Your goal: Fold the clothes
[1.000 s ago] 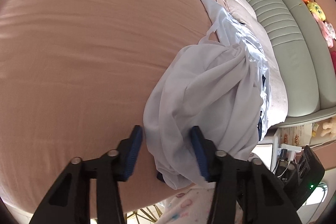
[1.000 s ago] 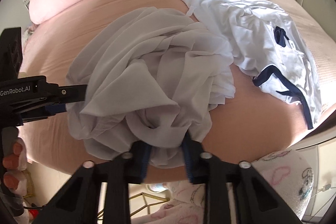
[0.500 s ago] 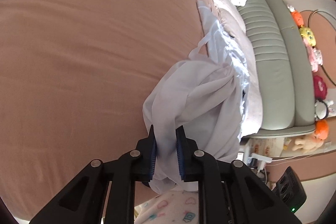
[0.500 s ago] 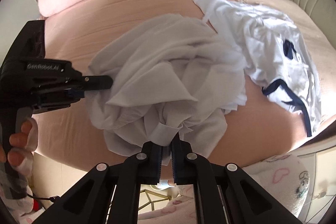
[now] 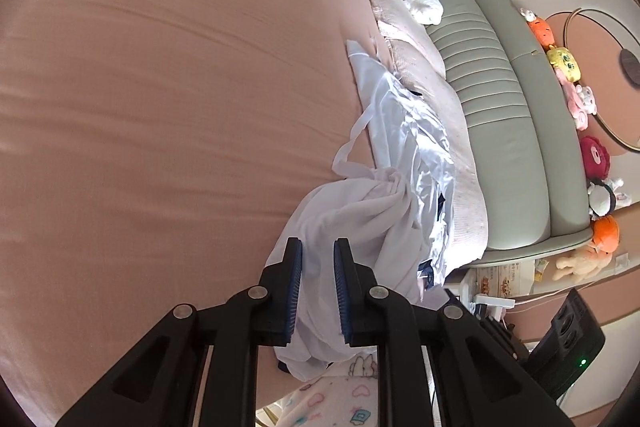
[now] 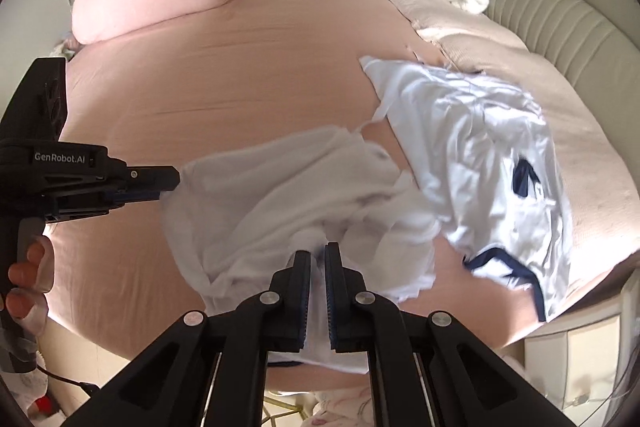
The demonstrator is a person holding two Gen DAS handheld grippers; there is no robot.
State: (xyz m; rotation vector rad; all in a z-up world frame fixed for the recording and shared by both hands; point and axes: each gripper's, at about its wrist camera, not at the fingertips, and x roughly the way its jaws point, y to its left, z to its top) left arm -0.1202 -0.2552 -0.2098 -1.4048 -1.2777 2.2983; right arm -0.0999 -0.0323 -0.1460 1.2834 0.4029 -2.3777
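1. The right tool [image 6: 316, 267] is seen at the lower centre of the right wrist view, its pads nearly together and clamped on a bunched fold of the pale grey garment [image 6: 288, 203].
2. The left tool [image 5: 316, 271] sits at the lower centre of the left wrist view; its jaws have just been closing, and cloth of the same garment is pinched between the blue pads.
3. In the right wrist view the left tool [image 6: 160, 183] is also seen at the left edge, gripping the garment's left-hand end, with a hand [image 6: 28, 279] on its handle.
4. The garment is held between the two tools, low in both views, and hangs crumpled over the near part of the pink bed [image 6: 224, 75]; its long axis is judged to run from the left tool across to the right tool.
5. A white garment with navy trim [image 6: 480, 147] lies just beside it, to the right in the right wrist view.
6. The coming move is judged to turn on drawing the two held points apart along that axis, neither hand being clearly nearer.
7. Compared with the earlier frames, the left tool's jaws stood wide around the cloth; the garment is now lifted and pulled off the white one.
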